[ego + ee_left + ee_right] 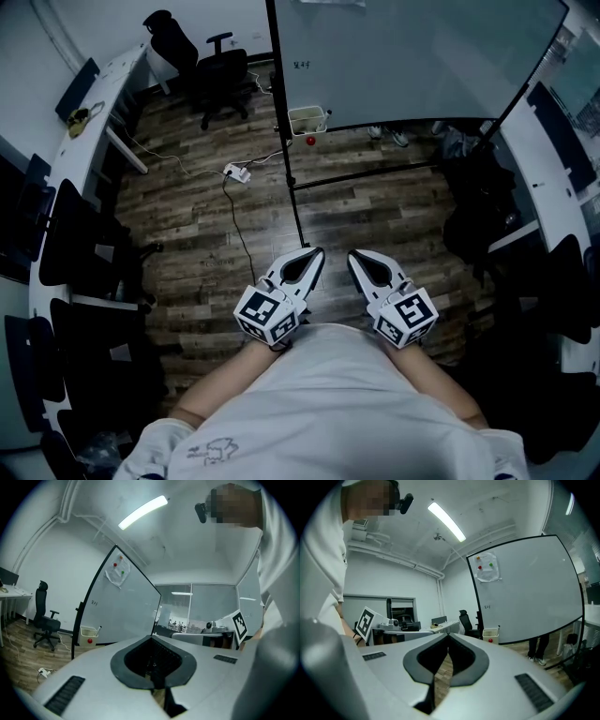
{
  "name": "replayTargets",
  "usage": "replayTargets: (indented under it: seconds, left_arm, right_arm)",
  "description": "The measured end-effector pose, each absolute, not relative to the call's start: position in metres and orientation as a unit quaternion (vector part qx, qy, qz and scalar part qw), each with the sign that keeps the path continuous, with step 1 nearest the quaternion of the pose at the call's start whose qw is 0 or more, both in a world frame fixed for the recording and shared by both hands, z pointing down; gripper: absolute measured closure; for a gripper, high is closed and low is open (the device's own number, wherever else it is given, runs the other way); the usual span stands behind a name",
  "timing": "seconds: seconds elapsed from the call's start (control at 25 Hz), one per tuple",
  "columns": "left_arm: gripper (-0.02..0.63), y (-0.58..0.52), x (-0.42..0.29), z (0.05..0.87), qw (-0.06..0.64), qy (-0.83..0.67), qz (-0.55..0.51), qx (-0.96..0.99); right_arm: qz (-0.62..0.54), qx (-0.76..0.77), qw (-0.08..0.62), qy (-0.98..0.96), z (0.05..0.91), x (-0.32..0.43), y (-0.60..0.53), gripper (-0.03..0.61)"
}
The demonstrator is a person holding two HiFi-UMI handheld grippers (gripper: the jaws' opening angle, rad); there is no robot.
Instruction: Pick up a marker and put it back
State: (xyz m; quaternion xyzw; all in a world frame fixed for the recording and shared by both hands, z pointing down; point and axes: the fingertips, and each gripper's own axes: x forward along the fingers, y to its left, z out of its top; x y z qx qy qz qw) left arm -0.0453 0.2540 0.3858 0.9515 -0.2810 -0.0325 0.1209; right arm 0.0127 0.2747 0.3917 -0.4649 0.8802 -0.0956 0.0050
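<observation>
The person stands well back from the whiteboard (412,56), holding the left gripper (314,255) and the right gripper (356,258) side by side close to the body. Each gripper's own view shows its jaws closed, tips meeting, with nothing between them. The marker (98,628) stands in a small white box (307,122) fixed at the lower left corner of the whiteboard, its tip sticking up above the rim. A red round thing (310,141) sits just under the box.

The task looks not yet begun; the step in hand is the approach. To do it well, the person would need to walk forward over the wooden floor (206,234), watching the cable and power strip (234,172) that lie between them and the box. One gripper should be opened wide before it reaches the box, then brought down from above so the jaws come either side of the marker's exposed end without catching on the rim. A steady, upright pull would probably lift it clear.
</observation>
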Motion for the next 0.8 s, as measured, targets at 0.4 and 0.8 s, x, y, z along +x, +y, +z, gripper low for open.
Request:
replayTargets:
  seconds: [0.4,0.8]
  left_arm:
    - [0.609,0.179,-0.094,0.376,0.128,-0.233,-0.017,0.964]
    - [0.609,0.13,-0.146,0.392,0.145,-0.23,-0.005,0.962]
  right_arm:
    - [-0.08,-0.462,0.032,0.883,0.368,-0.057,0.203,0.568]
    - [-0.1,-0.473,0.02,0.875,0.383,-0.102,0.154,0.568]
